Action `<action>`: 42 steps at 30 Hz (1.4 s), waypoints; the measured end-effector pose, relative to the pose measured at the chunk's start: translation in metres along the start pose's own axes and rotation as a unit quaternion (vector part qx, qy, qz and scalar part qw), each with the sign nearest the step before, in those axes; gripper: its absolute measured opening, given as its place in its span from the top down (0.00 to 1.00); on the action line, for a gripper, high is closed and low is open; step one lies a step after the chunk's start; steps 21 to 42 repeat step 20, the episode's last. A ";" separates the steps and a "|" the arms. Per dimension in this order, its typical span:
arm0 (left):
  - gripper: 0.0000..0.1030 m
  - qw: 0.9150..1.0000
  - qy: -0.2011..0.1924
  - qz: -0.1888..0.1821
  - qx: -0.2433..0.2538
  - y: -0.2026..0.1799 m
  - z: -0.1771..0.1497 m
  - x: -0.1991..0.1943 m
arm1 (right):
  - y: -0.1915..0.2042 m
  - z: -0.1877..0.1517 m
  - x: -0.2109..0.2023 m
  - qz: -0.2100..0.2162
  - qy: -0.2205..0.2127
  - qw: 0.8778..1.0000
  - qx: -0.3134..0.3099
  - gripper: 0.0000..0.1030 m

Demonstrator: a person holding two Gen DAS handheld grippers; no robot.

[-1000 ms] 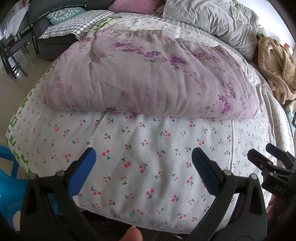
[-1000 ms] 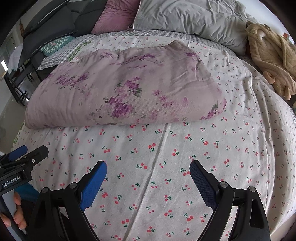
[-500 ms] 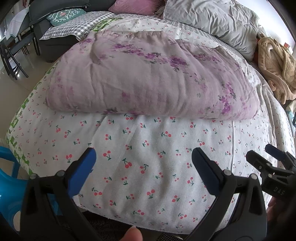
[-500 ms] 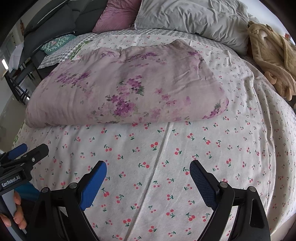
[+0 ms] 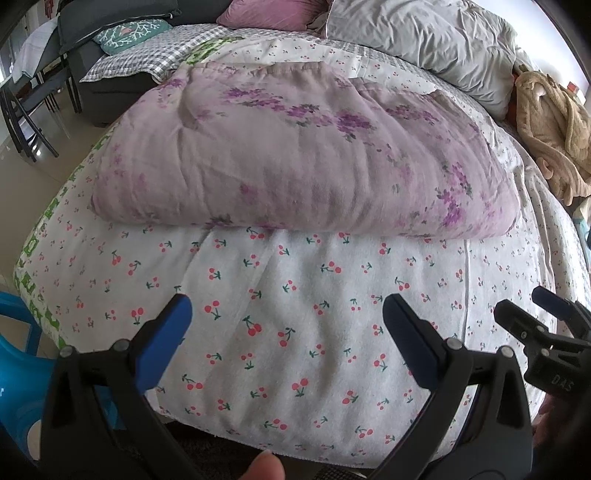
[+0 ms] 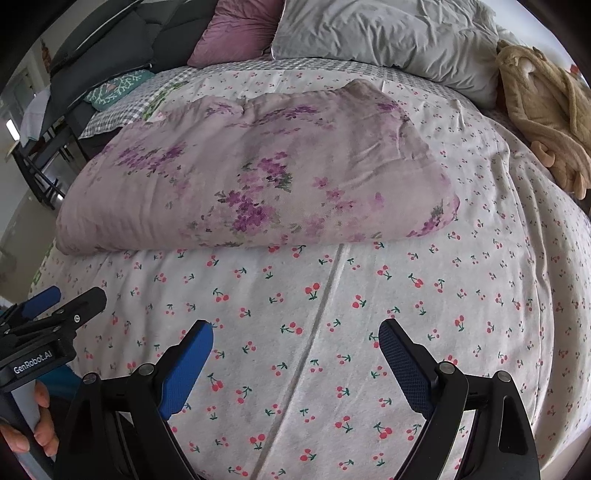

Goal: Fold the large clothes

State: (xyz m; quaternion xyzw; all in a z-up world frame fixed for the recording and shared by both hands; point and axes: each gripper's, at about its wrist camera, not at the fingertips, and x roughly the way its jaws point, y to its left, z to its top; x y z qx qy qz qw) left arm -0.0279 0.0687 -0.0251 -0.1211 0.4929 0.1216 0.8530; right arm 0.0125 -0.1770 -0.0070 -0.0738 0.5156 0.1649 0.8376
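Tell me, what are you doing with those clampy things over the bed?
A person holds a two-finger gripper in each hand over a bed covered by a cherry-print sheet. A pink floral quilt lies folded into a thick bundle in the middle of the bed. The left gripper and the right gripper both hang open above the bare sheet in front of it, touching nothing. A grey duvet and a beige plush robe lie farther back.

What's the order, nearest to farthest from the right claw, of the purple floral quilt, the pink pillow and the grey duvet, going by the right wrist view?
1. Purple floral quilt: folded on the cherry sheet, just ahead of the open right claw.
2 and 3. Pink pillow, far left, and grey duvet, far right, touch at the head of the bed; too close to call.
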 end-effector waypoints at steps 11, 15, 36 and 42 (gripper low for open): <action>0.00 1.000 0.000 0.003 0.001 -0.001 -0.001 0.001 | 0.000 0.000 0.000 0.000 0.000 1.000 0.001 0.10; 0.00 1.000 0.002 0.000 0.001 -0.002 -0.001 0.003 | 0.000 0.001 0.000 0.001 -0.002 1.000 0.001 0.10; 0.00 1.000 0.013 0.001 -0.005 -0.011 -0.005 0.015 | -0.005 -0.001 0.000 -0.002 -0.013 1.000 0.004 0.10; 0.00 1.000 0.013 0.001 -0.005 -0.011 -0.005 0.015 | -0.005 -0.001 0.000 -0.002 -0.013 1.000 0.004 0.10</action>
